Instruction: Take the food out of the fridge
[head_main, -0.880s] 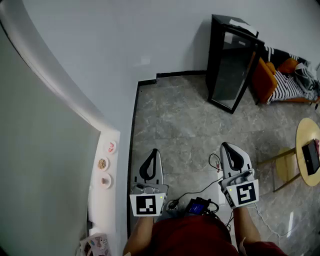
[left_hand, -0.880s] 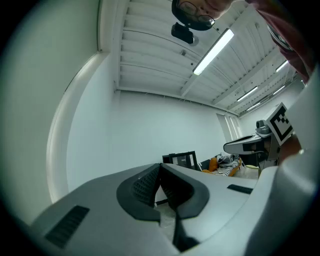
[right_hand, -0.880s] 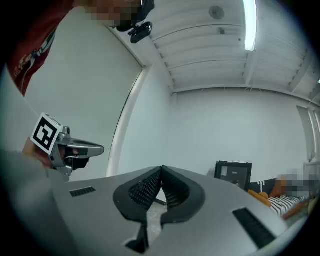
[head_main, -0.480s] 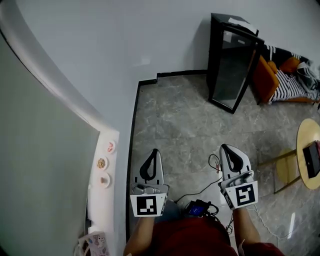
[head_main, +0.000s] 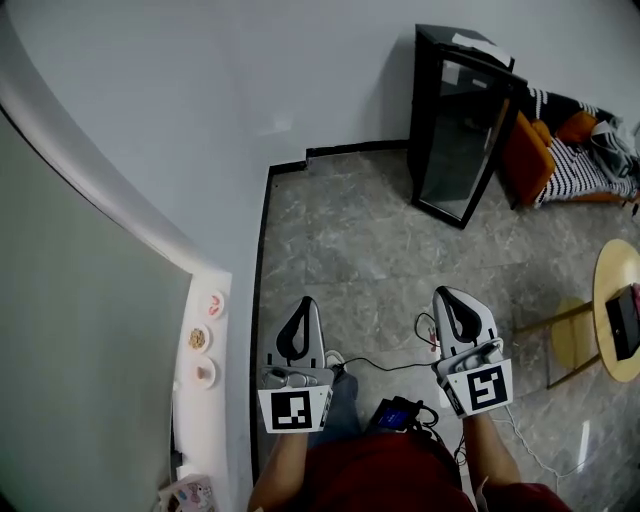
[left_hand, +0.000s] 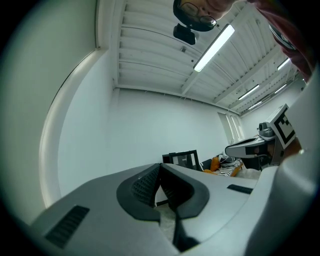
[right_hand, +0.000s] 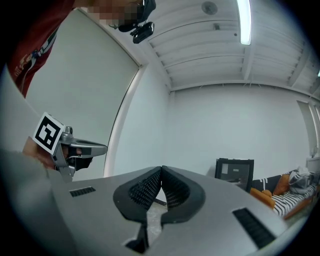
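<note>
Far ahead, fridge (head_main: 455, 135) interior indistinct.

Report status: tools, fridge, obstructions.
Left tool shut, empty. Right tool shut, empty. Fridge across room, not yet reached. Cable on floor near feet.

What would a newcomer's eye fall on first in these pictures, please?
At the bottom of the head view, the left gripper and the right gripper are held side by side over the grey floor, both shut and empty. Beyond them a black glass-door fridge stands by the far wall. Three small dishes sit on a white ledge at the left.
</note>
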